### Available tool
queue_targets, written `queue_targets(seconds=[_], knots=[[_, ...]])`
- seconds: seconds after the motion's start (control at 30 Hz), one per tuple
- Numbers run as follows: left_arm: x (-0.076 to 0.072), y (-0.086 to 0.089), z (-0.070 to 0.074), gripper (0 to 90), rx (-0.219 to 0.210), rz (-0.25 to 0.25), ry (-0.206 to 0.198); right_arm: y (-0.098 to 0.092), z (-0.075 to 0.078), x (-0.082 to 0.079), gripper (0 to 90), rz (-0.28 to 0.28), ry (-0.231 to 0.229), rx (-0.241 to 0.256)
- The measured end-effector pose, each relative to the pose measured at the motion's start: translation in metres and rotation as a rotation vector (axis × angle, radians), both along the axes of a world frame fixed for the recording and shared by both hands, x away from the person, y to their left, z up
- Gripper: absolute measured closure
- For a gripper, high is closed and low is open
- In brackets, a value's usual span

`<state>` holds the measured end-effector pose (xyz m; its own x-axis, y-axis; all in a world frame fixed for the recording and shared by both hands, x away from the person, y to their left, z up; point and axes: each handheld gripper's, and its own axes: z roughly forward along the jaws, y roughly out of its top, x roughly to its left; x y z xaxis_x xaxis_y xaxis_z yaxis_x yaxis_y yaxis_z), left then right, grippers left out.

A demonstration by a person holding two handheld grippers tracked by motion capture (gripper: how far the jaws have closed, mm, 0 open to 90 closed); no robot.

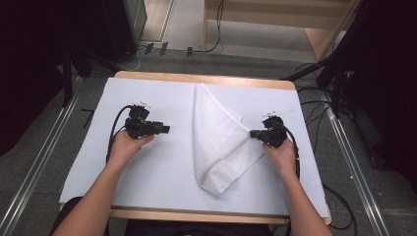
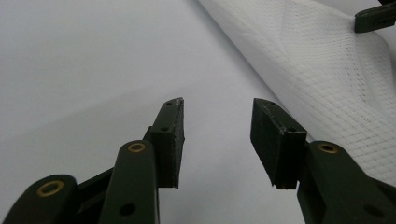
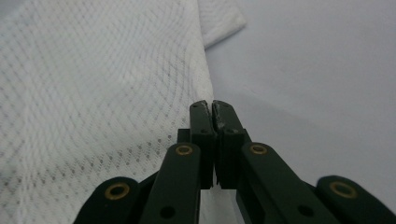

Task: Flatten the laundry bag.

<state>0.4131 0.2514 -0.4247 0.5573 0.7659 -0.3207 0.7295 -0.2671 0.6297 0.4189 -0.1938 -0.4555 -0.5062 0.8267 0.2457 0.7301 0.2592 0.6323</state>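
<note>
- On the white-covered bench [image 1: 147, 167], a white mesh cloth [image 1: 216, 147] lies folded at centre.
- Right tongs [image 3: 213, 105] are clenched on its right edge.
- Left tongs [image 2: 217, 116] are released, left of it.

Cloth [image 2: 327, 70] cut off at frame edges

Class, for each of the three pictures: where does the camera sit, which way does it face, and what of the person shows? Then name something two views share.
High view: above the person's side, facing forward and down on the table; both forearms, left claw and right claw show.
Left gripper view: rides the left claw, jaws apart over the white sheet, facing the mesh cloth.
Right gripper view: rides the right claw, jaws shut on the cloth's edge.
Shared: all three show the mesh cloth; the left gripper view also catches the right claw at its top right.
</note>
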Motion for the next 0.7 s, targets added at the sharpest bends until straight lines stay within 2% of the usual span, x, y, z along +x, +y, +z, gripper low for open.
queue_targets(seconds=[0.13, 0.17, 0.3, 0.43, 0.5, 0.7], knots=[[0.000, 0.000, 0.000, 55.4, 0.000, 0.003, 0.001, 0.002, 0.009, -0.003, 89.9, 0.013, -0.009, 0.034], [0.000, 0.001, 0.000, 55.4, -0.001, 0.002, -0.001, 0.004, 0.014, -0.005, 89.9, 0.031, -0.024, 0.051], [0.000, 0.001, 0.001, 55.3, 0.000, 0.007, 0.000, 0.013, 0.024, -0.009, 89.8, 0.060, -0.034, 0.084], [0.000, 0.001, 0.001, 55.3, -0.002, 0.007, -0.001, 0.023, 0.028, -0.011, 89.8, 0.090, -0.039, 0.089], [-0.001, 0.002, 0.001, 55.3, -0.001, 0.006, -0.003, 0.034, 0.031, -0.012, 89.8, 0.125, -0.049, 0.090], [-0.001, 0.004, 0.002, 55.4, -0.007, 0.013, -0.005, 0.051, 0.036, -0.013, 89.8, 0.167, -0.055, 0.101]])
